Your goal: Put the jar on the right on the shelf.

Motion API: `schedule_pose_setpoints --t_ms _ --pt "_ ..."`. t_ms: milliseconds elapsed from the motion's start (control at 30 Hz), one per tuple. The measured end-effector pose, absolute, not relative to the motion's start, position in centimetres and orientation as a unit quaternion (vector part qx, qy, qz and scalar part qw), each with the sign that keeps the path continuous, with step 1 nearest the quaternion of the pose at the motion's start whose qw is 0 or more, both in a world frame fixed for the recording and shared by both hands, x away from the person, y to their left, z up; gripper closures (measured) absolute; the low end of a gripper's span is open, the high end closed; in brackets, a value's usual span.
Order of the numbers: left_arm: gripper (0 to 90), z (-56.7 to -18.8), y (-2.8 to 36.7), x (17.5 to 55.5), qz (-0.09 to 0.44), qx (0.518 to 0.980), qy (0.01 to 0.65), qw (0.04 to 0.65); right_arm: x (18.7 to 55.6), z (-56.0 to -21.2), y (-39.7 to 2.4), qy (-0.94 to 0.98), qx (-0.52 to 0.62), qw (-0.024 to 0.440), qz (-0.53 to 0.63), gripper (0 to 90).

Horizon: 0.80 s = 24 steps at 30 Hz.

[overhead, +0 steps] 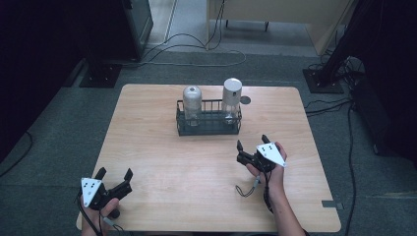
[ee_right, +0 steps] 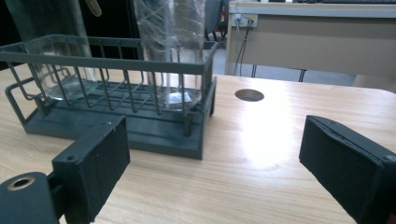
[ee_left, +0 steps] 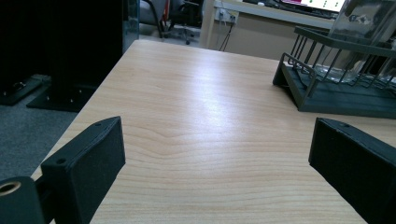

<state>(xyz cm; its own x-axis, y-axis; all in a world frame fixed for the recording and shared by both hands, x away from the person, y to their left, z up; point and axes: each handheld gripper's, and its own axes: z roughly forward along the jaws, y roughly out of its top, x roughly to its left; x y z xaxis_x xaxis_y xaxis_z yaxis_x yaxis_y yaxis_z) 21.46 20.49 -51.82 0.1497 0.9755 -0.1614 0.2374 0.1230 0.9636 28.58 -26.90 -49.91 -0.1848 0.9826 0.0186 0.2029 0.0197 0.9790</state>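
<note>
Right tongs (overhead: 252, 145): spread, empty, near wire rack (overhead: 209, 129) toward desk's far edge. Left tongs (overhead: 114, 173): spread, near-left corner. Risk: careless reach tips white bottle (overhead: 231, 100) or clear bottle (overhead: 192, 104).

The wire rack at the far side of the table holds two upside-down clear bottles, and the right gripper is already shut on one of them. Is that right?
Not quite. The right gripper is open and holds nothing; the high view shows it short of the wire rack, its jaws spread. The two bottles, left and right, do stand in the rack.
</note>
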Motion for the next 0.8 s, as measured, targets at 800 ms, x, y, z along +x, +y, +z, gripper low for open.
schedule_pose_setpoints --t_ms 800 --pt "3.9 -51.8 20.4 21.4 0.362 0.556 0.544 0.513 25.2 -50.5 -30.8 0.583 0.512 0.411 0.478 8.1"
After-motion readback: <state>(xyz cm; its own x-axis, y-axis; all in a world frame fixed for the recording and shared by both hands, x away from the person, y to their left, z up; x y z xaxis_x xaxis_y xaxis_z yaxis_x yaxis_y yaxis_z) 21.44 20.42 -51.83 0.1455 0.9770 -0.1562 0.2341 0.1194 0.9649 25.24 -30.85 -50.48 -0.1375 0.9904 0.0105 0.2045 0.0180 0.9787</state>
